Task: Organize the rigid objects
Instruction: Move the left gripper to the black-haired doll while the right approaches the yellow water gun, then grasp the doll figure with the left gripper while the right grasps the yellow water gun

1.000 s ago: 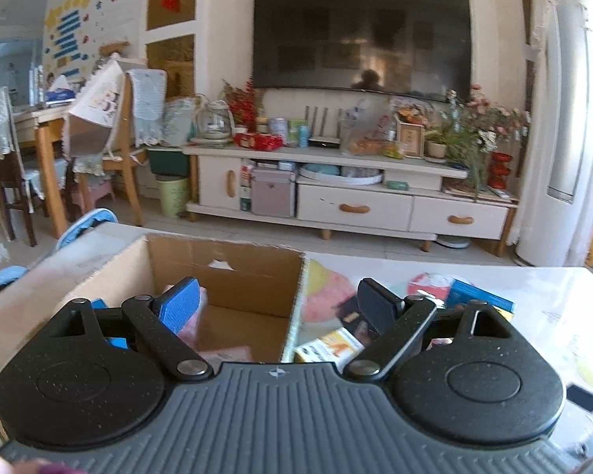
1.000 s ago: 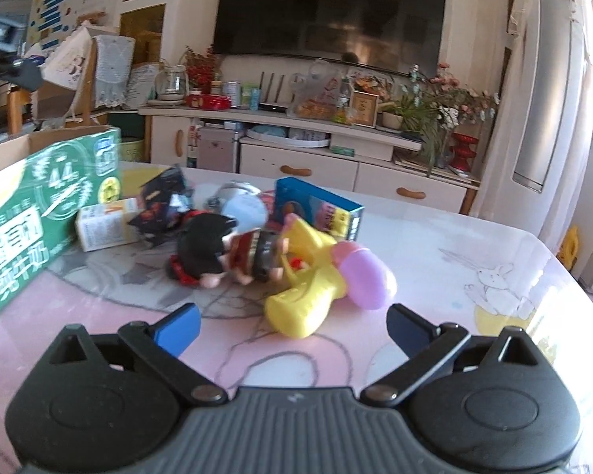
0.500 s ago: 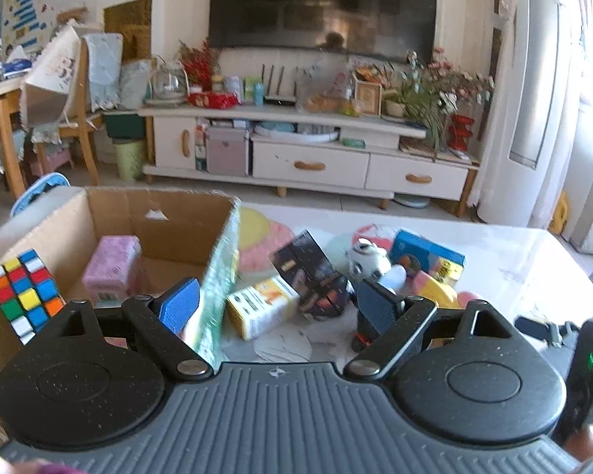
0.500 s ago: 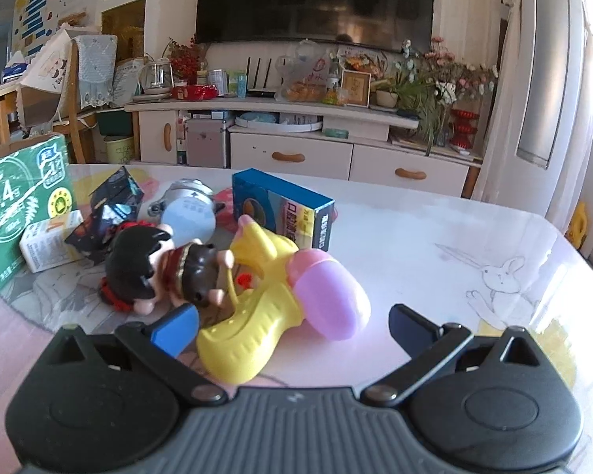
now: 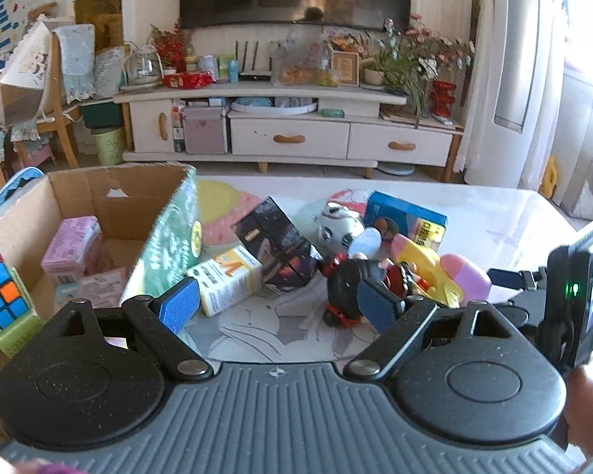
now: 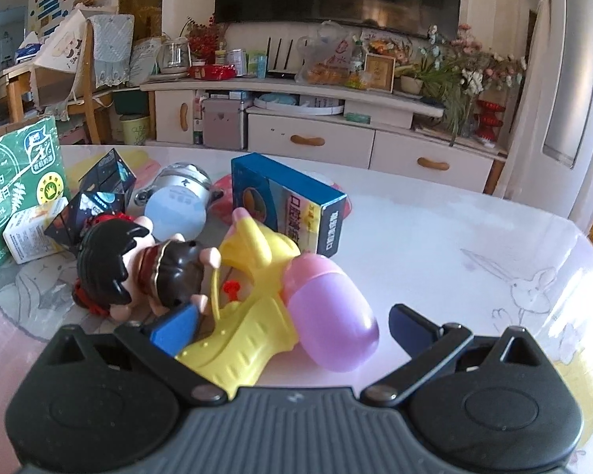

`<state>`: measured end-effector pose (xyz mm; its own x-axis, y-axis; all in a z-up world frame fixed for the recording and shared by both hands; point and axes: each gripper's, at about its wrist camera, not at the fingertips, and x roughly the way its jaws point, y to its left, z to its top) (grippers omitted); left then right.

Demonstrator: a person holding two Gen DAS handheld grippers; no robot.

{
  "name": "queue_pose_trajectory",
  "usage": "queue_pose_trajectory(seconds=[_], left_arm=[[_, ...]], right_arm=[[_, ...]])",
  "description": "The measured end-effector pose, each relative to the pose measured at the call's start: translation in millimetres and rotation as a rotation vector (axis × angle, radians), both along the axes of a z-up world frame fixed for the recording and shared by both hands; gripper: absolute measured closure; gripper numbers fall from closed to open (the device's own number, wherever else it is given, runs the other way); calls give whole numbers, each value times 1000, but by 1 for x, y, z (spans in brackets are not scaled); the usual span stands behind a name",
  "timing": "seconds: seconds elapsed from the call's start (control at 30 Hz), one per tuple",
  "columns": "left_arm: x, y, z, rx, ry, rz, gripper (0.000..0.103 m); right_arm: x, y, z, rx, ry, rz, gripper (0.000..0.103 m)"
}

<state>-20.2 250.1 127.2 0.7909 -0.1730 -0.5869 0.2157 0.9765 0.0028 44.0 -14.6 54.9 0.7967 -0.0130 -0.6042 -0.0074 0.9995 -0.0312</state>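
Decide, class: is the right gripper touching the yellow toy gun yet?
Cannot tell. In the right wrist view the right gripper is open around the yellow toy gun, whose handle overlaps the left finger, hiding any gap or contact.

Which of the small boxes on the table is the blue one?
The blue box behind the yellow toy. The dark box and the white carton lie nearer the cardboard box.
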Motion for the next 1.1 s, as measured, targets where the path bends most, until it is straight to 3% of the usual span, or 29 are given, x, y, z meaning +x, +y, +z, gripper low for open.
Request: queue_pose_trajectory(seconds=[0.13,0.3,0.47,0.63,0.87,1.1], left_arm=[[3,-11,-9,-11,41,-23,0],[8,-19,-20,-37,100,-33,0],[19,-34,-34,-84,157,-31,0],[29,-58,-50,-53,154,-47,0],[42,-83,-62,-62,131,-65,0],[55,-105,-74,7,95,-112,0]], right_arm=[[1,-7,1,40,23,10,1],[-1,-13,-4,11,51,5,3],[-5,-22,-2,32,54,8,14],[-10,-27,1,28,52,19,23],[-19,-41,2,25,50,21,27],[-24,-54,2,32,52,30,31]])
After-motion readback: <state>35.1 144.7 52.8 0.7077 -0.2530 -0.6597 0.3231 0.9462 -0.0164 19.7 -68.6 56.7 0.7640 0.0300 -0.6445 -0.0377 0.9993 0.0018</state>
